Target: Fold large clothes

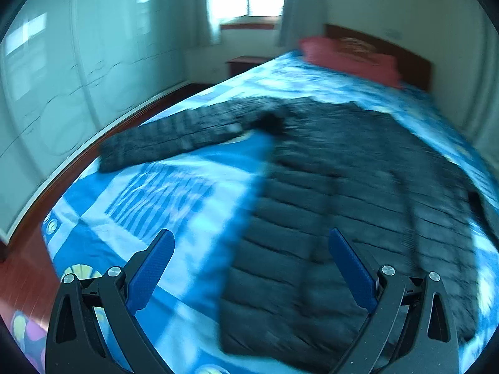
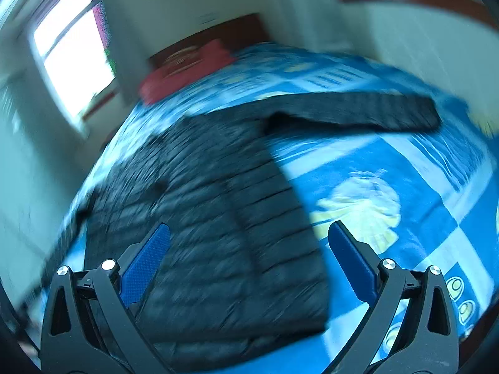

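Well, I had both grippers held above the bed (image 1: 193,193), and neither was touching anything. My left gripper (image 1: 249,249) had its blue fingers (image 1: 149,271) spread wide, with nothing between them. My right gripper (image 2: 249,240) was spread just as wide and was empty too. The coat (image 1: 343,193) (dark, quilted, rather blurred in both views) lay flat on the bed. One sleeve (image 1: 174,137) stretched out toward the bed's left edge, the other toward its right edge. A red pillow (image 1: 349,57) sat at the head of the bed, well apart from the coat.
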`<state>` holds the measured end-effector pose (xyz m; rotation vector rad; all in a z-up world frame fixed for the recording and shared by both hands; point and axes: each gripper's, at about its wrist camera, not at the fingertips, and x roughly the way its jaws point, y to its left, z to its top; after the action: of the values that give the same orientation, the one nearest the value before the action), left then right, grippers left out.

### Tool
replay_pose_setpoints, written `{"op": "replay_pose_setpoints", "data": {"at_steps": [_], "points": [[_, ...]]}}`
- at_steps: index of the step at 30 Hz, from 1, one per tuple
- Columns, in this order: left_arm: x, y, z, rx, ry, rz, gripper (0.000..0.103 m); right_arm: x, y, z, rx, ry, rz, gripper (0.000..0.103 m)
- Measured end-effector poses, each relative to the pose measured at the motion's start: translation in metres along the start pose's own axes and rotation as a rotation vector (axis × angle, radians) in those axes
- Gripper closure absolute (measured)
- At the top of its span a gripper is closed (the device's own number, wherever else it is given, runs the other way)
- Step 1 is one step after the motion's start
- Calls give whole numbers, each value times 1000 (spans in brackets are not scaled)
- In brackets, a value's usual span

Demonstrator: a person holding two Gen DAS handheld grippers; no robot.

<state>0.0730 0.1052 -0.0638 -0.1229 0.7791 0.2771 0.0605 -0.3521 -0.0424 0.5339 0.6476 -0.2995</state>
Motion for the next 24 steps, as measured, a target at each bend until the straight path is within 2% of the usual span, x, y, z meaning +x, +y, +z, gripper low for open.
{"op": "replay_pose_setpoints", "data": {"at_steps": [1,4,10,14,20,24], "points": [[11,10,4,-18,9,18,5,6,-18,9,35,-20,-15,4],[48,40,15,-87,44,79,5,24,-65,34,125,-55,-74,22],[110,96,24,-217,120,231,5,66,-175,78,388,-140,-76,23],[136,115,26,-253,126,289,5,92,-232,94,526,-197,-71,23],[165,132,25,-360,181,288,5,123,-279,105,645,-235,-39,23],[167,130,25,-346,165,317,5,130,-283,113,611,-274,-45,23]]}}
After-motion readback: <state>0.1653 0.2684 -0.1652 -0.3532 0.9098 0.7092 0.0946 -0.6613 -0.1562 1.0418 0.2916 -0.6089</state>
